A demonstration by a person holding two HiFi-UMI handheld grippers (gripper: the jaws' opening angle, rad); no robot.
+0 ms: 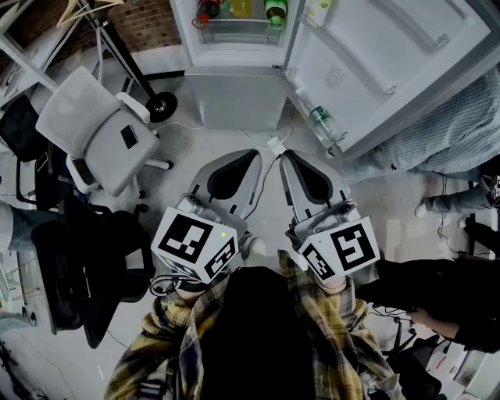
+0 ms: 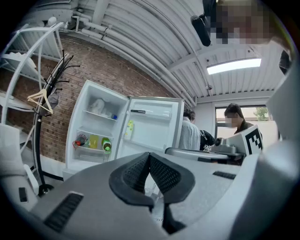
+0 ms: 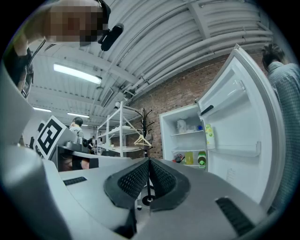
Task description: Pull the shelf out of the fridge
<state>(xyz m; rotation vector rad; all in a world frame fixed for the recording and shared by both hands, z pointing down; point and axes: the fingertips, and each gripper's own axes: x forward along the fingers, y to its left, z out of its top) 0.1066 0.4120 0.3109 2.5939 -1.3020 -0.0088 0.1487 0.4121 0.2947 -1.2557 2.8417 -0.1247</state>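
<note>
Since left tongs (image 2: 150,157) and right tongs (image 3: 149,161) hang clenched, empty, short of the fridge (image 1: 234,86), approach seems the step; next, open them onto the shelf (image 2: 90,151).

In the head view the top edge cuts off the fridge (image 1: 234,31). Only one shelf (image 1: 238,23) shows, and the bottles (image 1: 275,9) on it are cropped at the top. The door (image 1: 391,55) runs out of view at top and right. A bystander (image 1: 445,137) at the far right is cut by the edge. The left gripper (image 2: 150,157) and the right gripper (image 3: 149,161) partly hide the fridge's lower part in their own views. What lies on the upper shelf (image 2: 96,114) is too small to tell.
</note>
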